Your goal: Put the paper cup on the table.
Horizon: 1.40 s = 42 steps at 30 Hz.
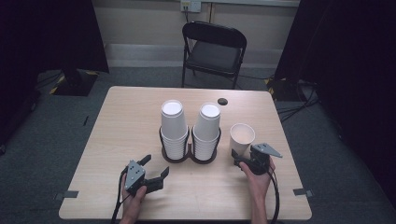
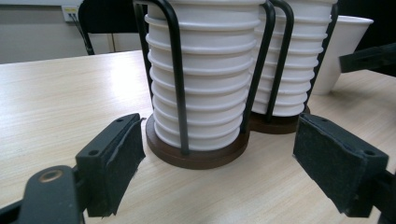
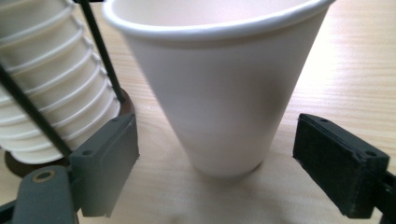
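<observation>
We see no words or labels on anything that we can read. In the middle of the high view, on the wooden table [image 1: 121,121], stands a black wire holder [image 1: 189,154] with two round brown bases. Each side holds a stack of white paper cups turned upside down: the left stack [image 1: 173,130] and the right stack [image 1: 207,133]. They stand side by side, just about touching.

Just to the right of the holder stands one single white cup [image 1: 242,137], right way up. Its inside looks empty.

The right gripper [image 1: 239,161], at the lower right of the high view, is just below this cup. In the right gripper view its jaws are wide apart, one on each side of the cup [image 3: 219,93], not touching it.

The left gripper [image 1: 155,166] sits at the lower left of the high view. Its jaws are wide apart too and hold nothing. In the left gripper view they point at the cups in the holder [image 2: 205,149].

A black folding chair [image 1: 213,49] stands behind the table, at the top of the frame.
</observation>
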Each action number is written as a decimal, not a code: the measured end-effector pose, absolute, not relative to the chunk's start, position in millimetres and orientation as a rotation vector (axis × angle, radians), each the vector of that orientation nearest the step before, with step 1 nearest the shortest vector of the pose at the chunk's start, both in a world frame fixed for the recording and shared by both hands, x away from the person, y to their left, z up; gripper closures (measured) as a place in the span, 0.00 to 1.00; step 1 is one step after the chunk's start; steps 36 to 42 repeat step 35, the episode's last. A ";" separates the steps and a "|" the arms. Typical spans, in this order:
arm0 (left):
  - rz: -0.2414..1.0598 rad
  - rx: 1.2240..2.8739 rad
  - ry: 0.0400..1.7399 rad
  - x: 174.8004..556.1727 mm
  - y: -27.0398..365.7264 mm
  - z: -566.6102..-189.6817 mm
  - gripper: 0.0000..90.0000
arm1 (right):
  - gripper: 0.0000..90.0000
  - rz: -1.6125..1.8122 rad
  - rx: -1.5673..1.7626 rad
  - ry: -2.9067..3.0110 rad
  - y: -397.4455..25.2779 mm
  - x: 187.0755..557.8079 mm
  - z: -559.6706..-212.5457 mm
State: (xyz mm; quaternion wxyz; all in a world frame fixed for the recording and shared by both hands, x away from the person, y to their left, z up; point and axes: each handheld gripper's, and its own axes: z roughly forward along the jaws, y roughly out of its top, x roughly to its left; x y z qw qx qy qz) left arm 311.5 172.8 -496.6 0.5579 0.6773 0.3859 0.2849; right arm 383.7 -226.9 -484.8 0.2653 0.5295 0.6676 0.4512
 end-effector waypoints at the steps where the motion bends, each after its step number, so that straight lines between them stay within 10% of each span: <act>1: 0.674 1.593 0.921 311.6 173.0 -496.6 0.18 | 0.16 1.232 1.411 1.788 -226.4 379.7 -484.3; 42: 0.682 1.595 0.940 310.2 172.7 -496.4 0.18 | 0.14 1.393 1.230 1.810 -158.7 316.7 -494.2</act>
